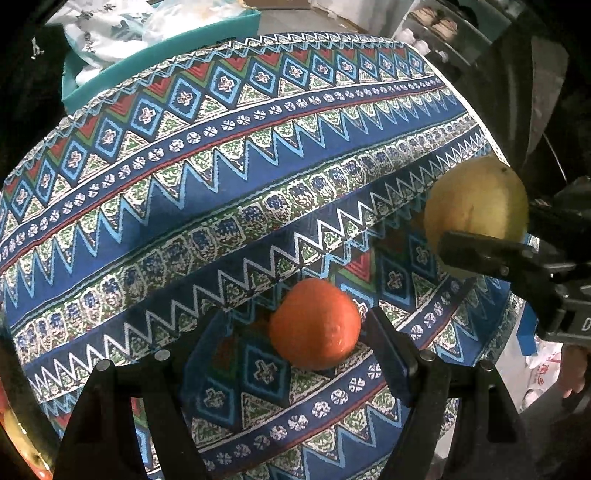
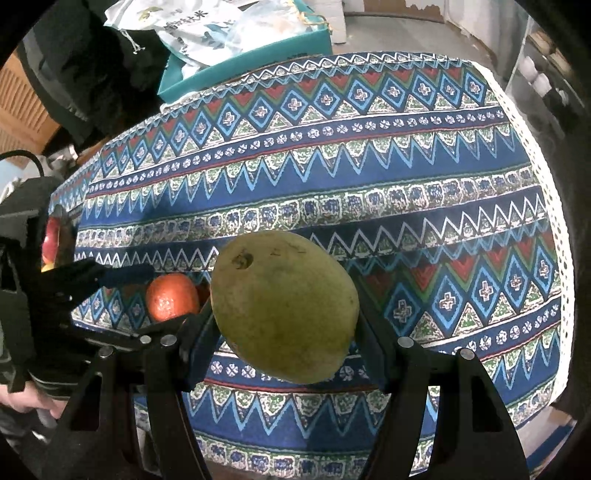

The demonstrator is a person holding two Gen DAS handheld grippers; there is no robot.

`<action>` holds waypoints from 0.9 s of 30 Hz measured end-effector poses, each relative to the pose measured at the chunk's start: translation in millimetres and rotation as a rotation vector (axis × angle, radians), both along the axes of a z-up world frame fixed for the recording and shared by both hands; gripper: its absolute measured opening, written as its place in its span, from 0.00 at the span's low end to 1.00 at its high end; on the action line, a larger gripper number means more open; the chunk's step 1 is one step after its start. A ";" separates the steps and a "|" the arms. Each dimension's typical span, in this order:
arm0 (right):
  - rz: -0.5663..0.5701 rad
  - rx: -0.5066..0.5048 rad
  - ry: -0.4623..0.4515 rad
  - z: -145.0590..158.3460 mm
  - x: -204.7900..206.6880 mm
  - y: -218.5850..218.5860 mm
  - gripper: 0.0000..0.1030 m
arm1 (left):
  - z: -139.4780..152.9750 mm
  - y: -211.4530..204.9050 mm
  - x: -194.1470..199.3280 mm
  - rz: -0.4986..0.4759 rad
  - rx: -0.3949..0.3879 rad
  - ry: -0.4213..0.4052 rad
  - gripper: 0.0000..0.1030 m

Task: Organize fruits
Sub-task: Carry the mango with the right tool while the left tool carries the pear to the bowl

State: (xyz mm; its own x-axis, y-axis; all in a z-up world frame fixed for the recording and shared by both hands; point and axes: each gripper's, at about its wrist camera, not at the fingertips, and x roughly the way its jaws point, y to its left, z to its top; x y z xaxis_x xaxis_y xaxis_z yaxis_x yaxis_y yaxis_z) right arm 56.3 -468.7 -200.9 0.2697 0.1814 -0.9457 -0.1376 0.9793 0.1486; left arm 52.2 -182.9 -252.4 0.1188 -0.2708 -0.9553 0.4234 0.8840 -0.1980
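Mango (image 2: 284,306) gripped (orange (image 1: 314,323) loose)

Both your wrist views look steeply down, close over the patterned tablecloth (image 1: 258,155); each shares the orange (image 1: 314,323) and the pear (image 2: 284,306).

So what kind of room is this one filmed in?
Probably a lived-in home or storage room: a table under a blue patterned tablecloth, a teal box of printed plastic bags behind it, cluttered shelving nearby.
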 end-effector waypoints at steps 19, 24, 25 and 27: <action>0.046 0.008 -0.019 3.8 2.4 22.2 0.66 | 13.8 13.1 -1.4 0.007 -0.001 -0.068 0.45; 0.063 0.018 -0.038 13.2 3.3 33.1 0.66 | 32.1 26.2 -4.4 0.038 -0.019 -0.091 0.45; 0.066 0.020 -0.042 15.3 2.9 35.2 0.66 | 35.8 28.8 -5.5 0.043 -0.019 -0.098 0.45; 0.076 0.025 -0.050 20.0 2.4 40.7 0.66 | 43.3 33.1 -7.6 0.052 -0.023 -0.108 0.45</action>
State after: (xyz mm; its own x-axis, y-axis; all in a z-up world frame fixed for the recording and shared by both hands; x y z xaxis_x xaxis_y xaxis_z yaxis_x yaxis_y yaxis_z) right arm 58.7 -428.0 -180.9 0.3013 0.2267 -0.9262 -0.2190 0.9618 0.1642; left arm 44.6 -149.8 -209.1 0.2355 -0.2830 -0.9298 0.3969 0.9013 -0.1738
